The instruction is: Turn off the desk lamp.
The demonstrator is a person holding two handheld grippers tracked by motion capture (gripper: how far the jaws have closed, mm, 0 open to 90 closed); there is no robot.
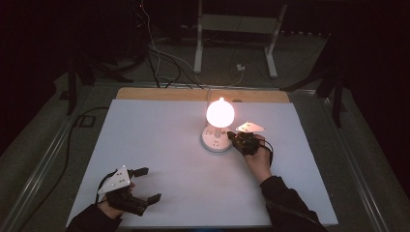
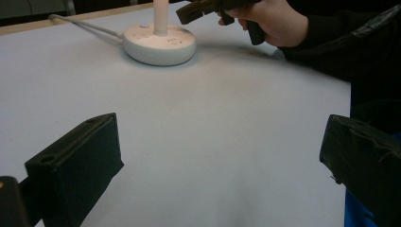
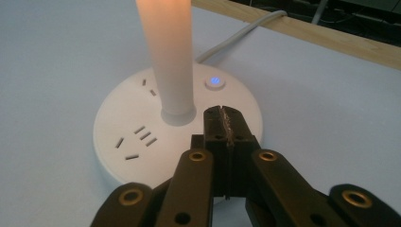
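Observation:
A round white socket base (image 1: 215,138) stands in the middle of the white table top, and a glowing bulb (image 1: 220,112) rises from it on a white stem (image 3: 168,56). Its button (image 3: 214,82) glows blue. My right gripper (image 1: 230,135) is shut with nothing in it; its tip (image 3: 222,118) hovers over the near right part of the base (image 3: 127,137), just short of the button. My left gripper (image 1: 151,184) rests near the front left corner, open and empty, its jaws wide apart (image 2: 220,161). It faces the base (image 2: 158,45) and the right gripper (image 2: 189,10).
A white cable (image 3: 241,33) runs from the base to the back, over the wooden strip (image 1: 193,94) at the table's far edge. Behind the table stand a white frame (image 1: 237,29) and loose cables (image 1: 159,63) on the dark floor. The room is dark around the lamp.

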